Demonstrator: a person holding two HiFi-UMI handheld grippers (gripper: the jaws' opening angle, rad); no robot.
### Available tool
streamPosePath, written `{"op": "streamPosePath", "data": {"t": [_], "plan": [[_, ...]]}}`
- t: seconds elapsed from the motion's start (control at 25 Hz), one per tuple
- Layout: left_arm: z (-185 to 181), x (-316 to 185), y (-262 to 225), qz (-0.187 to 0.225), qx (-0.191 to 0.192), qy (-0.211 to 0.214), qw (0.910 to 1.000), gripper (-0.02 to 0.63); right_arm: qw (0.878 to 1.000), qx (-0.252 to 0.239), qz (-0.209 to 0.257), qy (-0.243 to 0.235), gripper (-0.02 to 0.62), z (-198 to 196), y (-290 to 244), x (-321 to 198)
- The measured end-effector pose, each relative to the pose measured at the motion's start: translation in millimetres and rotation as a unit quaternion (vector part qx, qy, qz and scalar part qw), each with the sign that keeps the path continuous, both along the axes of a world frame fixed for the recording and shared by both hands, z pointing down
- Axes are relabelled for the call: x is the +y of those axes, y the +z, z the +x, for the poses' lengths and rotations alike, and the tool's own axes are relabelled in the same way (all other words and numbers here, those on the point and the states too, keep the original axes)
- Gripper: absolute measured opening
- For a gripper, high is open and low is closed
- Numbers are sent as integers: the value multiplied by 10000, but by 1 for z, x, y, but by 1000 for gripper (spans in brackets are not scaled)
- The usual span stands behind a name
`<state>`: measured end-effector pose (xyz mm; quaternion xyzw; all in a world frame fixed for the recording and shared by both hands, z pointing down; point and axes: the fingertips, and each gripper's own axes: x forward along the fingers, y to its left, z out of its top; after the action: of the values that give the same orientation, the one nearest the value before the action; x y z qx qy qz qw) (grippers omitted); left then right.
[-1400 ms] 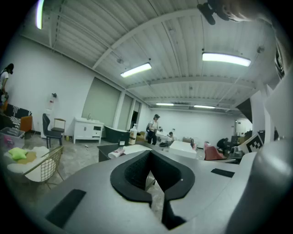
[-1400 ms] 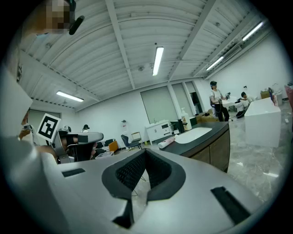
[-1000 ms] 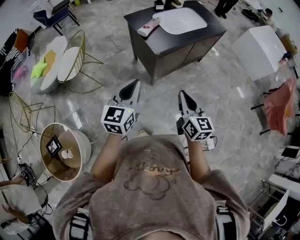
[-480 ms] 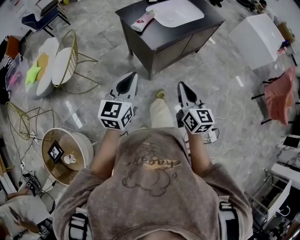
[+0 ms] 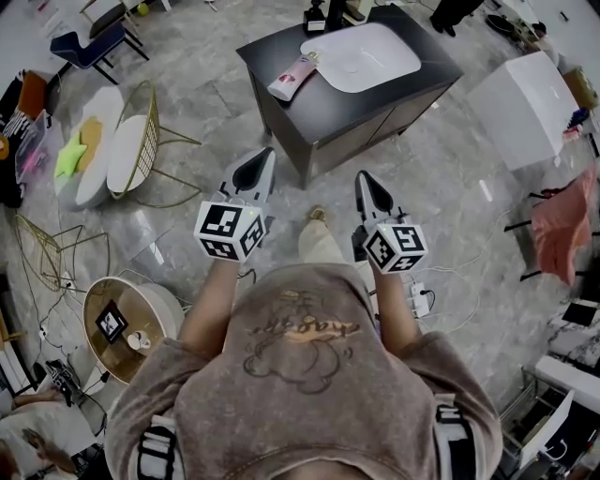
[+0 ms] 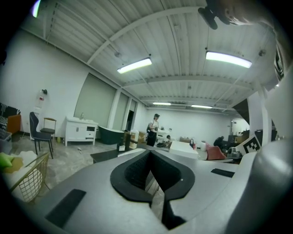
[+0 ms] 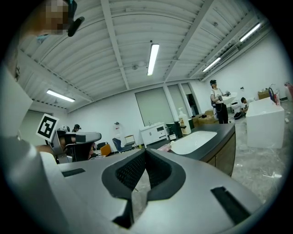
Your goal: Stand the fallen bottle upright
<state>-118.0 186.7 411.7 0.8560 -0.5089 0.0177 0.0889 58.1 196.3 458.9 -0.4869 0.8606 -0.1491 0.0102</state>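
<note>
The fallen bottle (image 5: 292, 75), pink and white, lies on its side on the dark vanity counter (image 5: 281, 47), just left of the white sink basin (image 5: 361, 56). In the right gripper view the bottle (image 7: 165, 146) shows as a pinkish shape beside the basin (image 7: 194, 140). My left gripper (image 5: 265, 153) and right gripper (image 5: 361, 176) are held side by side over the floor, short of the cabinet front and pointing at it. Both are shut with nothing between the jaws: left (image 6: 149, 151), right (image 7: 145, 150).
Dark bottles (image 5: 316, 17) and a pump dispenser (image 7: 182, 121) stand upright at the counter's back. Wire chairs with cushions (image 5: 122, 141) and a round side table (image 5: 127, 323) are to the left. A white box (image 5: 525, 108) and a power strip with cables (image 5: 417, 300) are to the right.
The person has stepped forward, one leg now showing ahead. Both grippers, still shut, have travelled together toward the vanity cabinet.
</note>
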Motion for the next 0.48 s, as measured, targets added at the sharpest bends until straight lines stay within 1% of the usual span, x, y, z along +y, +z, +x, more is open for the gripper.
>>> {"op": "streamPosePath", "data": {"t": [0.36,0.48], "plan": [[13,-106,-18,22,10,-143,9999,18,9998,-87,-38,-163,-3,13,-16,-108],[19,-139,-23,17,87,-177,9998,18,9997,-103,-40,-227,-3,19,-19,-142]]}}
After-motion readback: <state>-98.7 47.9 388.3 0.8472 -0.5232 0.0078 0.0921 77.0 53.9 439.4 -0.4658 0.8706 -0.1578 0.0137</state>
